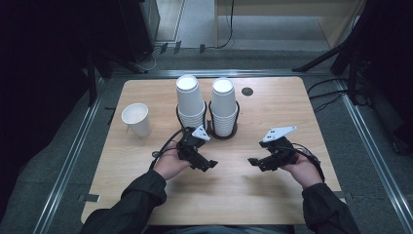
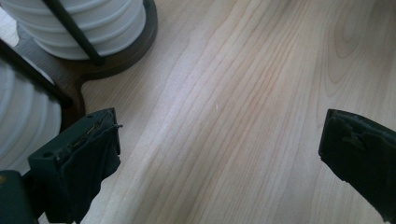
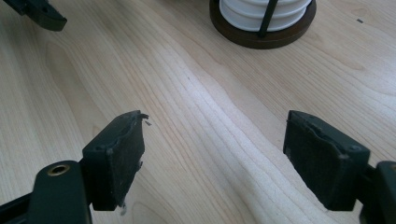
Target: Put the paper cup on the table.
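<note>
At the far left of the wooden table point(image 1: 146, 170) a single white paper cup point(image 1: 136, 118) stands upright, mouth up, well apart from both hands. To its right, the person's left hand point(image 1: 169, 163) reaches in from the bottom edge with the sleeved forearm angled up and inward; it holds the left gripper point(image 1: 208, 164) low over the wood, pointing toward the table's middle. Its jaws are spread wide with nothing between them, only bare wood grain in the left gripper view. Just behind it stand two stacks of upside-down white cups point(image 1: 190, 101) in a dark double holder point(image 1: 210, 132), the nearest stack close beside the gripper. Farther right, the right hand point(image 1: 301, 168) mirrors the pose, forearm angled inward, and the right gripper point(image 1: 254, 161) points left toward the other one, also released and empty, near the table surface.
</note>
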